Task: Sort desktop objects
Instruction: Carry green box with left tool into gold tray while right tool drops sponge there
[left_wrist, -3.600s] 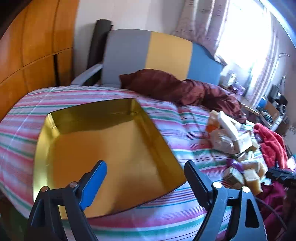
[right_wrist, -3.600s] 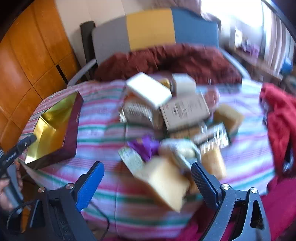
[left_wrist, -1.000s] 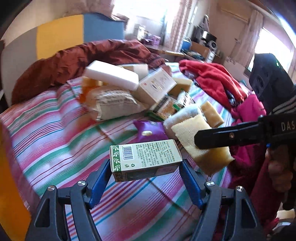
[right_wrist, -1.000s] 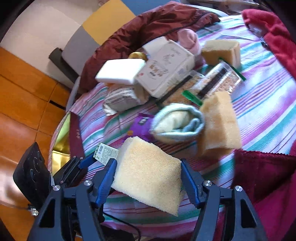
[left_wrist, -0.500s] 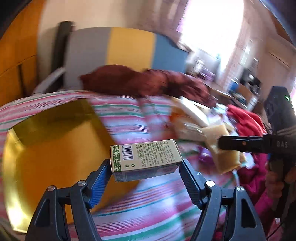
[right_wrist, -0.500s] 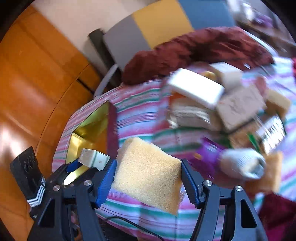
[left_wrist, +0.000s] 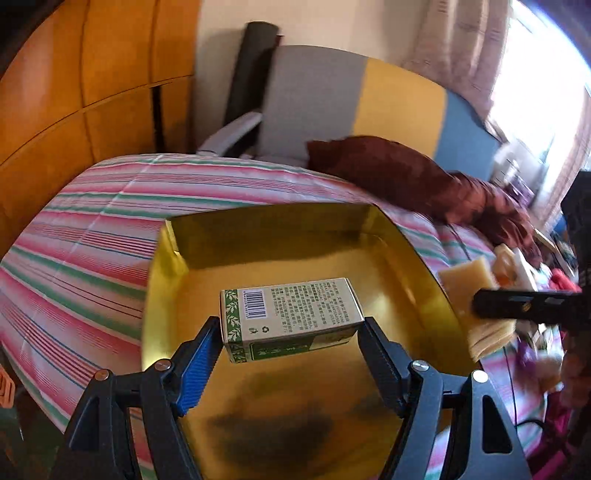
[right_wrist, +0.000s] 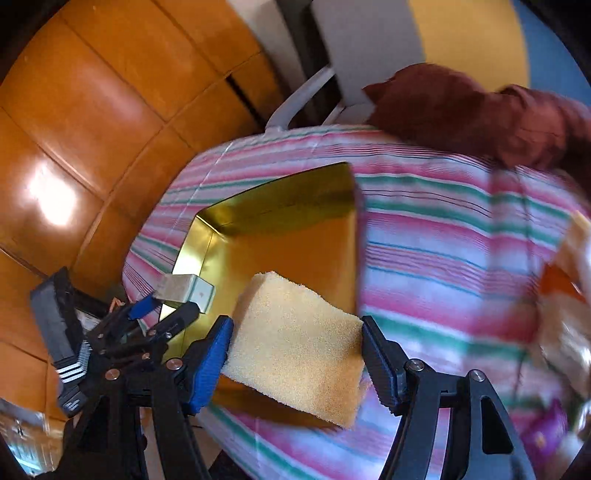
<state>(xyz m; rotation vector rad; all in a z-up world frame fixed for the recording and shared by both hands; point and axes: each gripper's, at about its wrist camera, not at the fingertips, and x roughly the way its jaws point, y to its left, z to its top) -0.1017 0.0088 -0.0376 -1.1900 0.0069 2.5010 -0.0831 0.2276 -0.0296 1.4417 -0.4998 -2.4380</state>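
Observation:
My left gripper (left_wrist: 290, 339) is shut on a small green-and-cream carton (left_wrist: 288, 317) and holds it above the floor of the gold tray (left_wrist: 258, 236). My right gripper (right_wrist: 297, 354) is shut on a yellow sponge (right_wrist: 295, 343) and holds it over the tray's near right edge (right_wrist: 356, 258). In the left wrist view the sponge (left_wrist: 476, 295) and a right finger (left_wrist: 524, 304) show at the tray's right side. In the right wrist view the left gripper (right_wrist: 166, 310) holds the carton (right_wrist: 184, 288) at the tray's left corner.
The tray lies on a pink, green and white striped cloth (left_wrist: 92, 236). A maroon cloth (left_wrist: 406, 177) and a grey, yellow and blue chair back (left_wrist: 362, 103) are behind it. Blurred packets (right_wrist: 565, 295) lie at the right. Wooden panels (right_wrist: 92, 110) are to the left.
Both grippers have swung left from the pile of packets to the gold tray, carrying the carton and the sponge. The carton now hangs over the tray's floor.

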